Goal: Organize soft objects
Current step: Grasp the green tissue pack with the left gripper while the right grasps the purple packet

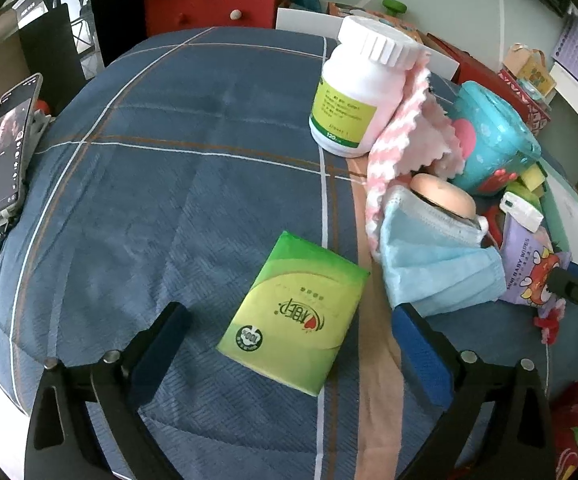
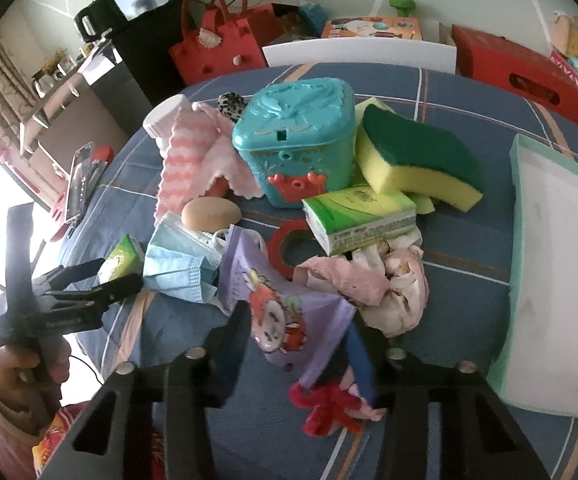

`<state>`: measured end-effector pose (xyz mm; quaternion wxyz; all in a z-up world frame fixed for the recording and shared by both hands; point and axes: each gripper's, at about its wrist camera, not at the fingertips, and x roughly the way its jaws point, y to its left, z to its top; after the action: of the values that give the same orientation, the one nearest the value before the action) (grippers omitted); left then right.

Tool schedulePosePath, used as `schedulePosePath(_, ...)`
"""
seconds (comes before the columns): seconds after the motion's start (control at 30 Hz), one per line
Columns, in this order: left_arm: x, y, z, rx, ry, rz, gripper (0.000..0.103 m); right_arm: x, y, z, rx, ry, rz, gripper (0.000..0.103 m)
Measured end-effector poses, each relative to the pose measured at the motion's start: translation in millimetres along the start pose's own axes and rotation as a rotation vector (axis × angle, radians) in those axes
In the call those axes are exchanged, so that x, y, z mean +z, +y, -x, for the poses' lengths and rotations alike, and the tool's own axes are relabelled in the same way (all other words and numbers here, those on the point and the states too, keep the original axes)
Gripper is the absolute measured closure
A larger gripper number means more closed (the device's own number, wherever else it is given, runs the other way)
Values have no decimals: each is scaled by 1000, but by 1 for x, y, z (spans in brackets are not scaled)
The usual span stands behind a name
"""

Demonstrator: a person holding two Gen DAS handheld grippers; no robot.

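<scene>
My left gripper (image 1: 289, 324) is open, its blue-padded jaws either side of a green tissue pack (image 1: 295, 314) lying flat on the blue plaid cloth. A blue face mask (image 1: 441, 270) lies just right of it. My right gripper (image 2: 297, 338) has its jaws around a purple baby wipes pack (image 2: 285, 308), which is lifted and tilted; the grip looks closed on it. A second green tissue pack (image 2: 359, 216), a yellow-green sponge (image 2: 413, 156), a pink striped cloth (image 2: 193, 152) and crumpled pink fabric (image 2: 377, 284) lie in the pile.
A white pill bottle (image 1: 359, 88), a teal plastic container (image 2: 297, 140), a tan round compact (image 2: 211, 212) and a red tape ring (image 2: 287, 240) sit among the soft items. A mint-rimmed white tray (image 2: 557, 272) stands right. A phone (image 1: 7, 152) stands at the left edge.
</scene>
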<state>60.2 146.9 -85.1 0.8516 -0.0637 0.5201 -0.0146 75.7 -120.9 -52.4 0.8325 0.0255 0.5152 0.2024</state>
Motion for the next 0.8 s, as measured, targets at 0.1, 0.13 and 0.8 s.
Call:
schedulePosePath(0.1, -2, 0, -2, 7, -5, -1, 12, 0, 0, 1, -2, -8, -3, 59)
schedulePosePath(0.13, -3, 0, -2, 13, -8, -2, 17, -1, 0, 1, -2, -9, -3, 63)
schedulePosePath(0.8, 0, 10, 27, 19, -22, 36, 51, -3, 0, 13, 3, -67, -14, 75)
